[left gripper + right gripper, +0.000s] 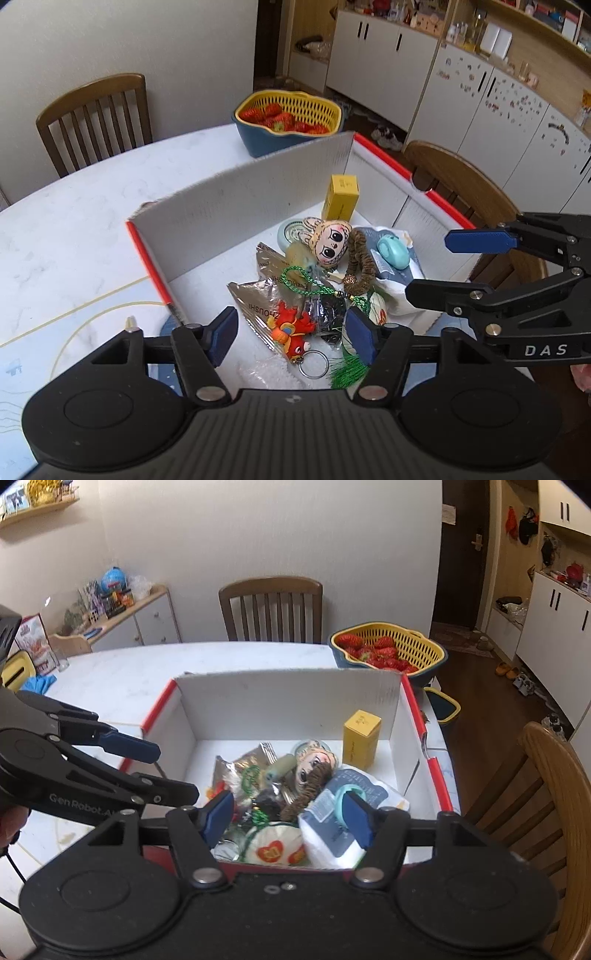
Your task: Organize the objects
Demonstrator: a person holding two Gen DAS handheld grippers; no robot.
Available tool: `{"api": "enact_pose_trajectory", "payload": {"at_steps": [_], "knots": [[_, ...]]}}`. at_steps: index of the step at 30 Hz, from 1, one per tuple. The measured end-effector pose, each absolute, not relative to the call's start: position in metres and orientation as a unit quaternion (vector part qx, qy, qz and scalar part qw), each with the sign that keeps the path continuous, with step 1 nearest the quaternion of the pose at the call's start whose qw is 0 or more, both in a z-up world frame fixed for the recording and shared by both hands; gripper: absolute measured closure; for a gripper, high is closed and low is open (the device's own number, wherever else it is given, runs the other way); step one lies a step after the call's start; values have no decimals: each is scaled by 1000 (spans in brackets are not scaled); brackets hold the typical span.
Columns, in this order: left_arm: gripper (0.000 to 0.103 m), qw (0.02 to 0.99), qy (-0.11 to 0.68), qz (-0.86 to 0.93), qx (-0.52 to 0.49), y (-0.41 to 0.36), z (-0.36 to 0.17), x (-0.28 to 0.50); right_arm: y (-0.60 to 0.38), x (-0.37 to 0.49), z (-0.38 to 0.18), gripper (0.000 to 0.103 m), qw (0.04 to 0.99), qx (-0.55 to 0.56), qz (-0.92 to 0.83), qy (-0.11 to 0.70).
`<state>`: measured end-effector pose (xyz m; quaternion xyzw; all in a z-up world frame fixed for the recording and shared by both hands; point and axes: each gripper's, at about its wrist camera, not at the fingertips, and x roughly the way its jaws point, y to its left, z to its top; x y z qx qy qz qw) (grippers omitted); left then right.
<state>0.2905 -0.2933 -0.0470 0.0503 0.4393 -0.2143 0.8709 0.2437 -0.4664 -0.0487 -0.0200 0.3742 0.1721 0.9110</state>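
Note:
A white cardboard box (236, 206) with red edges sits on the table and holds a heap of small things: a yellow carton (341, 197), a doll-face plush (330, 240), a teal case (393, 251) on a tissue pack, foil packets (255, 302) and a red keychain toy (291, 328). My left gripper (291, 336) is open, hovering over the near end of the box above the keychain toy. My right gripper (288, 816) is open, above the box's near rim, by the tissue pack (332, 827). The box also shows in the right wrist view (288, 698).
A blue and yellow strainer basket of strawberries (288, 118) stands on the table behind the box. Wooden chairs (96, 114) stand around the white marble table (74, 206). White cabinets (480, 96) line the far wall. A yellow cable (92, 314) lies left of the box.

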Motion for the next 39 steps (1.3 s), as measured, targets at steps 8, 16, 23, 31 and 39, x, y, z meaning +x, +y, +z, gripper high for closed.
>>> {"api": "enact_pose_trajectory", "payload": {"at_steps": [8,16,23,31,39], "knots": [[27,890,403,-204,55,-265,-31,272,-456,220,-34,26,925,-1,156,348],[12,902,377,-207,40,-235,-13,259,-441,193,-20,13,937,30,136,321],[0,904,364,-223,16,-210,-5,248,-424,173,-8,3,945,50,124,297],[0,907,350,-235,-2,-184,5,234,-399,148,2,1,955,63,109,268],[0,906,344,-249,8,-164,8,213,-375,125,3,1,958,64,98,261]]}}
